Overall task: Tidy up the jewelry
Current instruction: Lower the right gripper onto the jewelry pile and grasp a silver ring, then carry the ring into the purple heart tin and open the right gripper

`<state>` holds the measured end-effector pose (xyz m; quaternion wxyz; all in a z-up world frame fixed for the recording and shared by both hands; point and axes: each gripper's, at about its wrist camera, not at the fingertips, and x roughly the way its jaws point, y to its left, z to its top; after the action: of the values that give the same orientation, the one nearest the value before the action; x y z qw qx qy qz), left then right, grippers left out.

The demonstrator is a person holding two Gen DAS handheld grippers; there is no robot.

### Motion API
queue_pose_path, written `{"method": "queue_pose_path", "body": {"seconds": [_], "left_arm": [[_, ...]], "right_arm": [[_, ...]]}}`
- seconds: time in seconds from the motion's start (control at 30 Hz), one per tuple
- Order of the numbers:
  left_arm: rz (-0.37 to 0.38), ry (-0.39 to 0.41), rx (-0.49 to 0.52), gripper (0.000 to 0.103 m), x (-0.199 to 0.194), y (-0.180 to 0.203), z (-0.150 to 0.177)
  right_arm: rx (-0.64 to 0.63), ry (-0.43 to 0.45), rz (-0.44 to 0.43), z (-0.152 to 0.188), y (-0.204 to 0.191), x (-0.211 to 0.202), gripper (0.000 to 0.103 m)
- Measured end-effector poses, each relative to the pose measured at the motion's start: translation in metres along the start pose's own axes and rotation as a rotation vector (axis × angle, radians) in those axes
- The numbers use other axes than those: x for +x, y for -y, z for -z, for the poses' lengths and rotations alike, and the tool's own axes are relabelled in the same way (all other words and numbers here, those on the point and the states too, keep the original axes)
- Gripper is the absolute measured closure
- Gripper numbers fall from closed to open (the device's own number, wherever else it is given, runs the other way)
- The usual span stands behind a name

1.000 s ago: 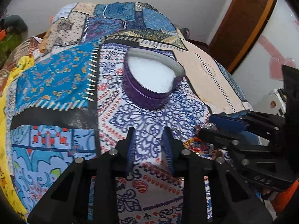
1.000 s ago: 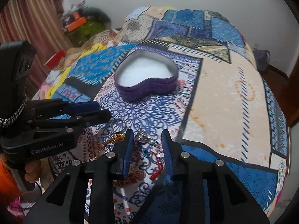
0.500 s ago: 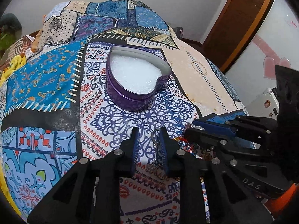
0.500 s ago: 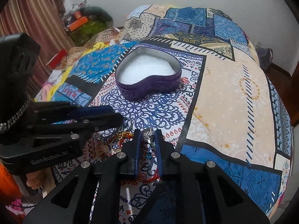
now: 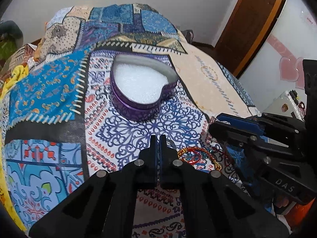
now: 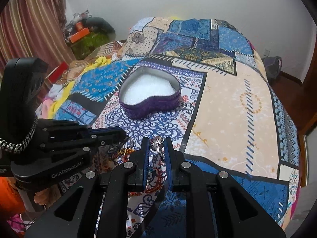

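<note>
A purple heart-shaped tin (image 5: 142,88) with white foam inside sits open on the patchwork bedspread; it also shows in the right wrist view (image 6: 150,95). My right gripper (image 6: 156,144) is shut on a silver ornate ring (image 6: 157,142), held above the cloth. My left gripper (image 5: 158,138) is shut, and a thin silver ring (image 5: 170,142) shows at its tips; in the right wrist view that ring (image 6: 126,141) hangs at the left gripper's tips. A pile of red and gold bracelets (image 5: 198,155) lies on the cloth between the two grippers.
The patchwork bedspread (image 6: 227,103) covers the whole bed. Clutter and an orange box (image 6: 81,33) stand by the curtain at the far left. A wooden door (image 5: 251,19) stands at the far right.
Both grippers have closed. The right one closed on the silver ornate ring and lifted it. The left one closed over the thin ring beside the bracelet pile.
</note>
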<state>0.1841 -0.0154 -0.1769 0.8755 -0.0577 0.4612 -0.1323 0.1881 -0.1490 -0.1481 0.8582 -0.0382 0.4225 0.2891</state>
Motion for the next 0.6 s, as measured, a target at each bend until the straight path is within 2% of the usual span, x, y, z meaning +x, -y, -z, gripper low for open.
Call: {"method": "queue_pose_path", "body": {"seconds": [0.6], "left_arm": [[-0.045, 0.199, 0.004, 0.103, -0.059, -0.01, -0.037]], "right_arm": [[-0.031, 0.134, 0.032, -0.038, -0.009, -0.024, 0.09]]}}
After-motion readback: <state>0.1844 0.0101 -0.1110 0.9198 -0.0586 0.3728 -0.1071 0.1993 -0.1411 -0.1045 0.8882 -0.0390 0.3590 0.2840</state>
